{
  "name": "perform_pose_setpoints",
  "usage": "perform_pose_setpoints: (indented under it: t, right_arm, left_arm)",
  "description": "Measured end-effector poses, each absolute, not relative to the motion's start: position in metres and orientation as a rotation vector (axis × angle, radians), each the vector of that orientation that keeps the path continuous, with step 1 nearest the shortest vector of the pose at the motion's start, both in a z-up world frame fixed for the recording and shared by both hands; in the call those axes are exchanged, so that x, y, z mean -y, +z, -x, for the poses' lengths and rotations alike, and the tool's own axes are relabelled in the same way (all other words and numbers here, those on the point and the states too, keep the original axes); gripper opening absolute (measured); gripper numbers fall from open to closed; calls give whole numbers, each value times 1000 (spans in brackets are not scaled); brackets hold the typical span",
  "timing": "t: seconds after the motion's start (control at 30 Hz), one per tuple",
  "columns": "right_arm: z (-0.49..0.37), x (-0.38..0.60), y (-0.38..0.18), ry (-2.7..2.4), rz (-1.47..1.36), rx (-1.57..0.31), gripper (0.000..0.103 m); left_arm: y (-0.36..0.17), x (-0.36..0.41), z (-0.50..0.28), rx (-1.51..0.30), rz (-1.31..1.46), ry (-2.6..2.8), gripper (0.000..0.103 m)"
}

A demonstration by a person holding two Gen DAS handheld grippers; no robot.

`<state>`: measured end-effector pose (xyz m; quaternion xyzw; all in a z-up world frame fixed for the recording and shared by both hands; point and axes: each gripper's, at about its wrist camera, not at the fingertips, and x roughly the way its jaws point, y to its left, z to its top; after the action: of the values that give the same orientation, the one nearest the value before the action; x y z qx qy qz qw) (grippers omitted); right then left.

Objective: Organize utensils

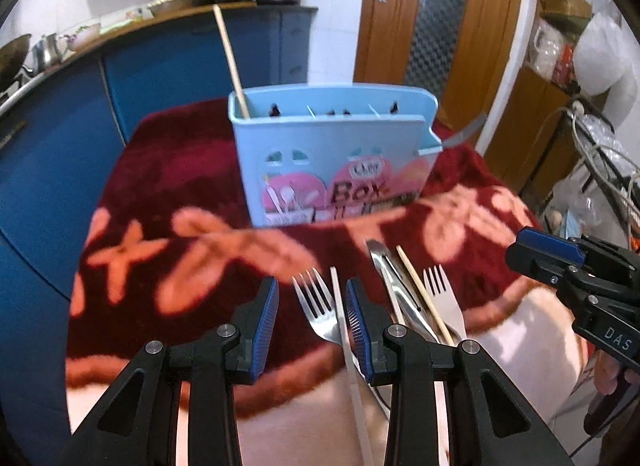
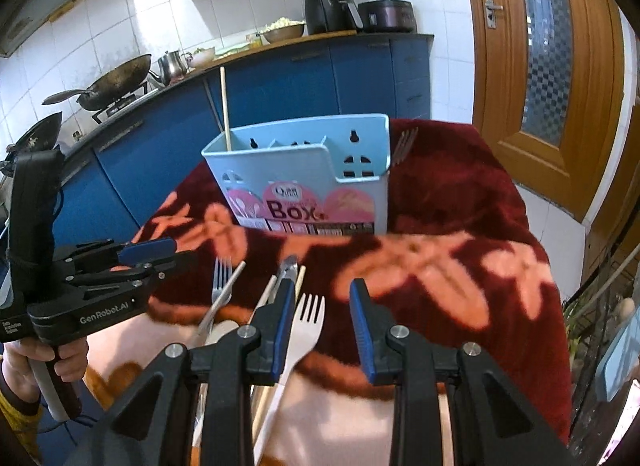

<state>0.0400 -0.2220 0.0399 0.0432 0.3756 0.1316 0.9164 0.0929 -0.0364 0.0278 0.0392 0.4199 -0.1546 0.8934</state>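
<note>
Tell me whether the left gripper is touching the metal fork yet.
Cannot tell. In the left wrist view the left gripper is open with the metal fork lying between its fingers, but that view does not show whether a pad meets it.

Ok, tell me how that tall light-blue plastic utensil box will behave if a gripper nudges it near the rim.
The tall light-blue plastic utensil box probably tips rather than slides: it stands upright on a soft red blanket. It looks light, holding only a single wooden chopstick that shows. The thin plastic walls may flex slightly under the push.
</note>
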Motion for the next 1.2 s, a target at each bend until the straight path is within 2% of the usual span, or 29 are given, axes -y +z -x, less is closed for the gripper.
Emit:
perform_pose_setpoints:
  t: [0.2,0.5,0.6,0.87,1.2]
  right_arm:
    - [-41,229,30,262,-107,-797,31]
    - [-42,233,22,268,-122,-817,31]
    - [-43,233,21,268,-122,-821,31]
    - [-45,230,19,273,-113,-835,31]
    - [-60,213,1,312,-119,-936,32]
  left_arm:
    - [9,44,-104,-957,-74,-324,35]
    - [-11,58,-116,-1048,-99,-339,19]
    - [-10,60,-116,-1038,-98,-350,7]
    - [-5,48,-109,-1003,-28,-365,4]
    - [22,2,-95,-857,99,-311,4]
